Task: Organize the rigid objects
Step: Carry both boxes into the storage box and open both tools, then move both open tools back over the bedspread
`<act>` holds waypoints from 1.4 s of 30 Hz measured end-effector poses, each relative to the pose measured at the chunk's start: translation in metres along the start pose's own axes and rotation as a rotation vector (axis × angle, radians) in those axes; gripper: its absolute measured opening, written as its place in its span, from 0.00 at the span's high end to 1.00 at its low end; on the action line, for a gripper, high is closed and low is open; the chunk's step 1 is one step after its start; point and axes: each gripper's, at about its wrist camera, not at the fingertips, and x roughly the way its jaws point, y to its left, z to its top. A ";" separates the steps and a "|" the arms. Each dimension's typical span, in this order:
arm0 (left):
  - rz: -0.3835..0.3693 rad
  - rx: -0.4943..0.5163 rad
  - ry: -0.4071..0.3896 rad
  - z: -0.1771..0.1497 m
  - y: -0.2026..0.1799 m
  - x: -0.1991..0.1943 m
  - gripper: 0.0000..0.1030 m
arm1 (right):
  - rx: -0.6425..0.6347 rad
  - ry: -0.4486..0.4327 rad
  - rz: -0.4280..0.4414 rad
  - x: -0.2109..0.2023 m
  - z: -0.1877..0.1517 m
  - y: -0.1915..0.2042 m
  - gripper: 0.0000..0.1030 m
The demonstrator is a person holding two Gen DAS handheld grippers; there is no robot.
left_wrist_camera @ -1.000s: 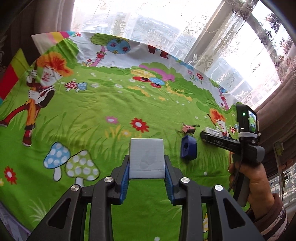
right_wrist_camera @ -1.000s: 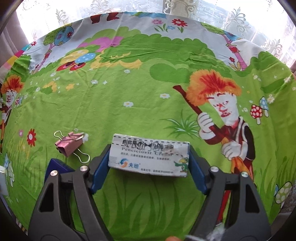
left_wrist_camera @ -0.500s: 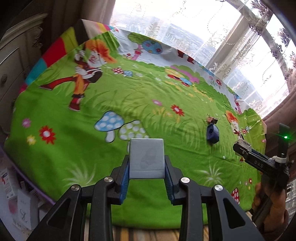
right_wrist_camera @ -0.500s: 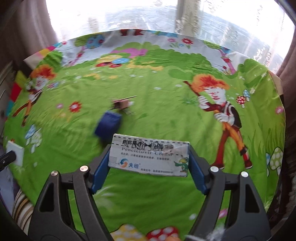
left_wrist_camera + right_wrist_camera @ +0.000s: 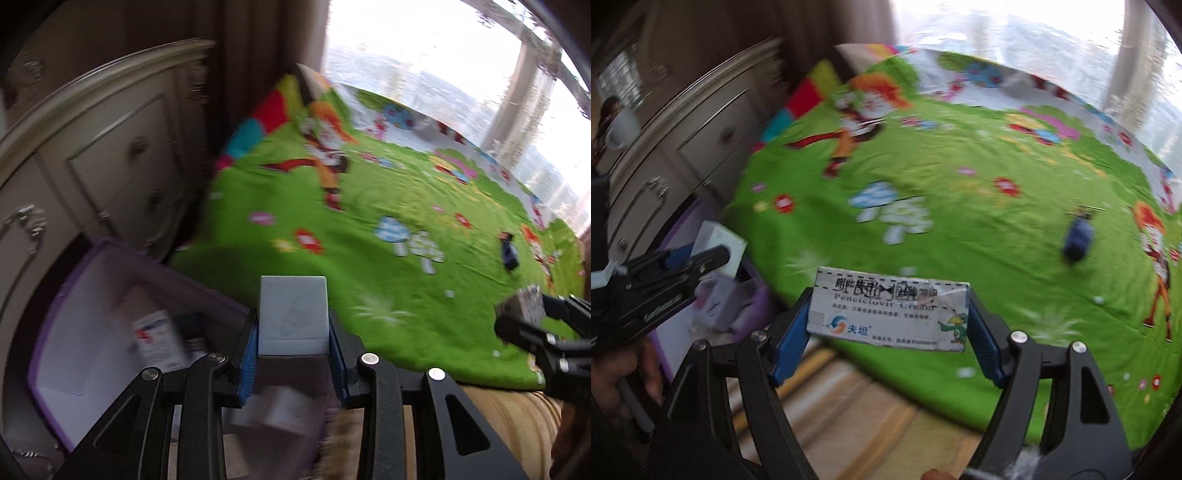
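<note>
Wrist cams downward — shared bedspread (image 5: 406, 280)

The medicine carton (image 5: 890, 310) read "Penciclovir Cream" in Latin letters, with the Chinese brand "夫坦" beside a blue-and-red logo at seven o'clock; its smaller print stayed illegible.

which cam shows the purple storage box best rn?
Left wrist. The purple storage box fills its lower left, open, with white lining and a carton inside, though blurred. Right wrist catches only a strip of it at the left, mostly hidden behind the left gripper.
</note>
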 end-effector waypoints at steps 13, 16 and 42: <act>0.165 -0.188 0.034 -0.027 0.117 -0.004 0.66 | -0.243 0.091 0.162 0.041 -0.004 0.152 0.22; 0.179 -0.246 0.064 -0.032 0.133 0.002 0.50 | -0.296 0.116 0.175 0.047 -0.009 0.168 0.14; -0.145 0.119 0.070 0.003 -0.067 0.011 0.30 | 0.005 0.035 -0.102 0.000 -0.003 -0.070 0.09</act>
